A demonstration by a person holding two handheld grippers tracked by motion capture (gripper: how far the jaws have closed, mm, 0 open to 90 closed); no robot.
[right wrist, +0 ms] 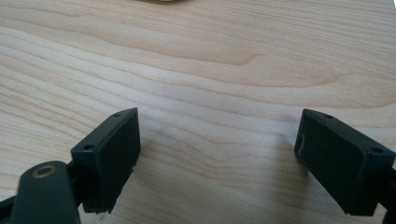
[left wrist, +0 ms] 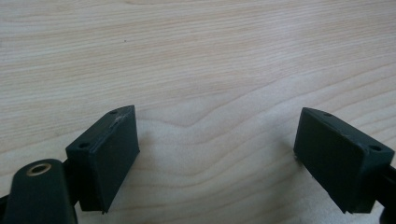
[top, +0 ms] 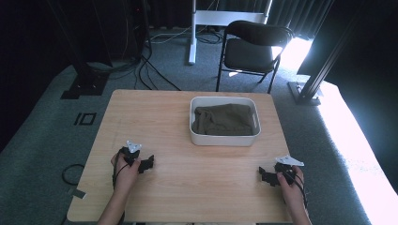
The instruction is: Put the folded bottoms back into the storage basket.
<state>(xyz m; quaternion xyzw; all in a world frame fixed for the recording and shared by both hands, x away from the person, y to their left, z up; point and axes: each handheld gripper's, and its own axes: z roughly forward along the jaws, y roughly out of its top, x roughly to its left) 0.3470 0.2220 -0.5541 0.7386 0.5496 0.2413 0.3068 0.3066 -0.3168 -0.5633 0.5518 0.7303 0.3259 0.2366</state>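
Note:
A white rectangular tub stands on the far middle of the wooden table, with a dark olive cloth bundled inside it. My left gripper rests on the near left of the table, held by a hand. In the left gripper view it is open, jaws wide apart over bare wood. My right gripper rests at the near right, also held by a hand. The right gripper view shows it open, with nothing between the jaws.
A black folding chair stands beyond the table's far edge. A white desk leg and loose cables lie on the grey carpet behind. A black stand base sits at the far right. Bright light falls at the right.

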